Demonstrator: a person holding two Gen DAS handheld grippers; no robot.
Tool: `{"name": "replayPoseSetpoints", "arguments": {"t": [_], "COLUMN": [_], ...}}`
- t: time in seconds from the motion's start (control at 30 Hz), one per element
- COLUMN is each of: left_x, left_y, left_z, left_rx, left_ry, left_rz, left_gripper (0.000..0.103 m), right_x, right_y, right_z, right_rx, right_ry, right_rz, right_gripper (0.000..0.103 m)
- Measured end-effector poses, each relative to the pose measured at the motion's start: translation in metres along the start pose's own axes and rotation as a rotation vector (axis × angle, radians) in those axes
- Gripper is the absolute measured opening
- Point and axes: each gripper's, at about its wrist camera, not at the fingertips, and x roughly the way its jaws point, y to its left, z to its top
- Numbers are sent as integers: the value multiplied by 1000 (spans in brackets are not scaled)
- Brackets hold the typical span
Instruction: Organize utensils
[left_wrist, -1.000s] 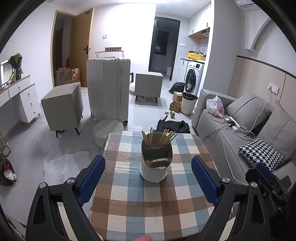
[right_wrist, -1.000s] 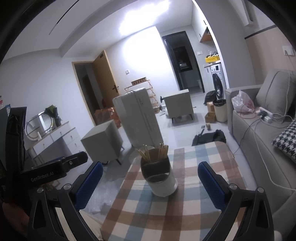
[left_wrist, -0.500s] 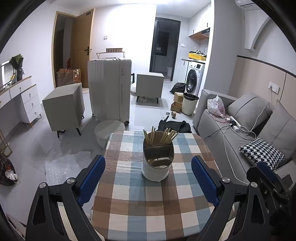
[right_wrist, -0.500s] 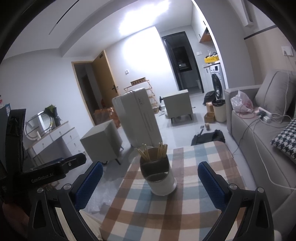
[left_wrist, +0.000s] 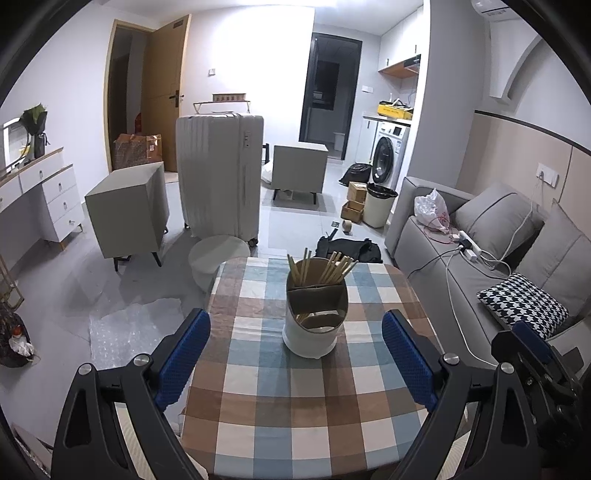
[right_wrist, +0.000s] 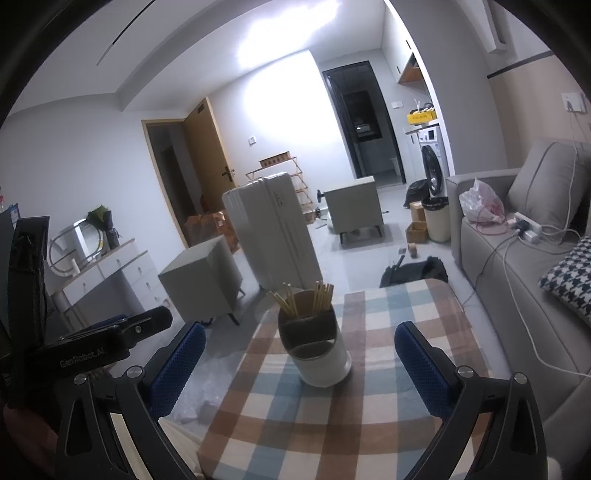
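A white utensil holder (left_wrist: 314, 317) (right_wrist: 318, 347) with a brown divided top stands in the middle of the checked tablecloth (left_wrist: 295, 406) (right_wrist: 351, 424). Several wooden chopsticks (left_wrist: 325, 267) (right_wrist: 306, 301) stick up from its rear compartment. The front compartment shows little in either view. My left gripper (left_wrist: 295, 358) hovers above the table's near half, open, with nothing between its blue pads. My right gripper (right_wrist: 301, 365) is likewise open and empty, held higher and to the right of the left one, whose black body (right_wrist: 96, 347) shows at the left edge of the right wrist view.
A grey sofa (left_wrist: 480, 258) with a houndstooth cushion (left_wrist: 522, 310) and cables runs along the table's right side. Beyond the table stand a round stool (left_wrist: 218, 258), a white suitcase (left_wrist: 219, 177), grey cube cabinets (left_wrist: 129, 214) and a black bag (left_wrist: 351, 249) on the floor.
Both grippers have drawn back and up slightly, so the holder sits a little farther off in both views. Both stay open and empty.
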Motion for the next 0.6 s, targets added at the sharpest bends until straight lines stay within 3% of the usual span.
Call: {"name": "replayPoseSetpoints", "arguments": {"t": [0.6], "left_x": [0], "left_y": [-1], "left_z": [-1], "left_rx": [0], "left_ry": [3], "left_rz": [-8], "left_gripper": [91], "right_x": [2], "right_y": [0], "right_z": [-4], "right_rx": [-1], "right_ry": [2], "right_rz": [-6], "right_gripper": [103]}}
